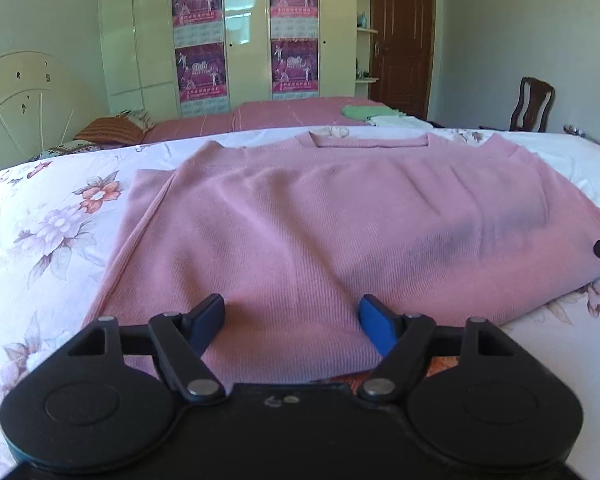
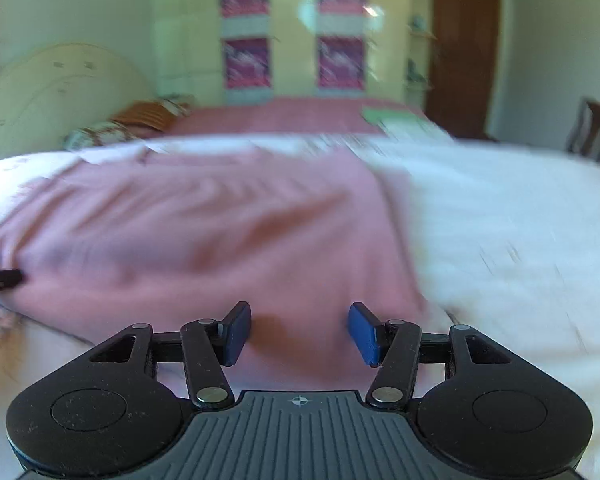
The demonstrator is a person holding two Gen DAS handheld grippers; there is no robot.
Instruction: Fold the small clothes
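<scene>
The left gripper (image 1: 292, 320) is spread wide with nothing pinched; its blue fingertips (image 1: 374, 326) hang just over the near hem of the pink top (image 1: 320, 220). The log's last steps are small, so no opening motion shows. The right gripper (image 2: 298, 330) also stands spread and empty, its fingertips (image 2: 362, 332) over the same hem near the garment's right corner; this view is blurred by motion, so whether the pads touch the cloth cannot be told.

The pink top lies spread flat on the bed (image 1: 48, 216), on a white sheet with a flower print, neckline at the far side. Its left edge runs diagonally away from the left gripper, with a folded-in sleeve making a second edge beside it. Its right edge ends where bare white sheet (image 2: 500, 240) opens up to the right of the right gripper. Each gripper's tip shows at the margin of the other's view, well apart across the hem.

Beyond, a pink-covered bed (image 1: 300, 112) carries folded green and white cloths (image 1: 364, 112), then a wardrobe (image 1: 240, 32), a door (image 1: 404, 28) and a chair (image 1: 534, 104).
</scene>
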